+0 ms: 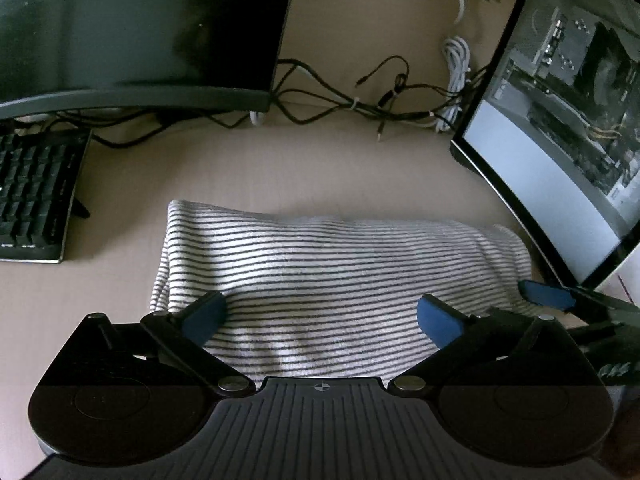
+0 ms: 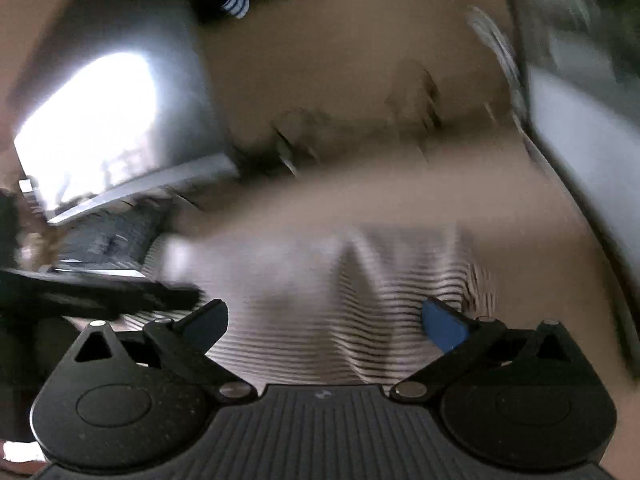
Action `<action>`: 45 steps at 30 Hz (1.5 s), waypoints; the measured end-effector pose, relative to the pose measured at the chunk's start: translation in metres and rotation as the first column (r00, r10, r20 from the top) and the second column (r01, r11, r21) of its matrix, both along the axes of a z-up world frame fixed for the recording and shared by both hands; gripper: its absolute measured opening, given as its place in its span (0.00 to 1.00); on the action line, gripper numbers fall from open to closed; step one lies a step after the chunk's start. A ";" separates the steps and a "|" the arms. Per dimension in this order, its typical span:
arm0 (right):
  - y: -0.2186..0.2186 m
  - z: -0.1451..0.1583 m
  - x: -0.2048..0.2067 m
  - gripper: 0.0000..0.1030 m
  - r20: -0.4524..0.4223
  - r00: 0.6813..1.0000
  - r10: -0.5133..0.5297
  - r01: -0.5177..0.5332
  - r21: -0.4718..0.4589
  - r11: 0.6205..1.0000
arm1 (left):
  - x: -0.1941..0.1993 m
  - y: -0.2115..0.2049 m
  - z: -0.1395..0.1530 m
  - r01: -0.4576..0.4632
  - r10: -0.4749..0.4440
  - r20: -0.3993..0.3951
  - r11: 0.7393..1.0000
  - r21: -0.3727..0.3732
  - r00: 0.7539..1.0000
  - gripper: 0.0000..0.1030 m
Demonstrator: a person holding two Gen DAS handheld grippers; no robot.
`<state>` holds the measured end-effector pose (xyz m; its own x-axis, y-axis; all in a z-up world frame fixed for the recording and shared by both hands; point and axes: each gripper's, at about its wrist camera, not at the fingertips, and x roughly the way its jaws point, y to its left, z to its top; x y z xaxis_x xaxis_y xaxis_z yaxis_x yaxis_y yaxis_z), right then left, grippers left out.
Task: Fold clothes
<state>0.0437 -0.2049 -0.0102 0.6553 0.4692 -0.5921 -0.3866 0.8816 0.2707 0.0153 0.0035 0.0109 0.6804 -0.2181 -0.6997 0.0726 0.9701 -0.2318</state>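
Striped garment point(image 1: 320, 280) folded flat on surface point(image 1: 340, 168) — left gripper point(image 1: 320, 316) and right gripper point(image 2: 326, 320) fingers spread wide, holding nothing.

Left gripper point(image 1: 320, 318): jaws spread wide, blue pads apart, nothing pinched, pointing down and forward. Right gripper point(image 2: 326, 324): jaws likewise wide, nothing gripped, view blurred; its blue fingertip point(image 1: 546, 294) shows just right of left gripper.

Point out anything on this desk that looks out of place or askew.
The striped garment, folded, lies on the desk between a keyboard and a monitor, an odd place for laundry. Behind it, loose cables sprawl in a tangle.
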 end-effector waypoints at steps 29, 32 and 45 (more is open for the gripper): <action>0.027 -0.019 -0.017 1.00 0.146 0.985 0.095 -0.052 -0.272 0.961 | -0.004 -0.021 -0.011 0.072 -0.071 -0.016 0.996 0.047 0.997 1.00; 0.030 -0.022 -0.015 1.00 0.165 0.980 0.114 -0.059 -0.310 0.949 | 0.001 -0.021 -0.013 0.078 -0.077 -0.004 0.996 0.048 0.997 1.00; 0.035 -0.033 0.021 1.00 0.230 0.962 0.149 -0.056 -0.369 0.928 | 0.030 -0.029 -0.017 0.099 -0.101 0.022 0.991 0.086 0.995 1.00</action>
<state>0.0647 -0.1695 -0.0437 0.7628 0.3305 -0.5558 -0.4935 0.8530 -0.1700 0.0457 -0.0259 -0.0061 0.6765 -0.2265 -0.7007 0.1750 0.9737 -0.1458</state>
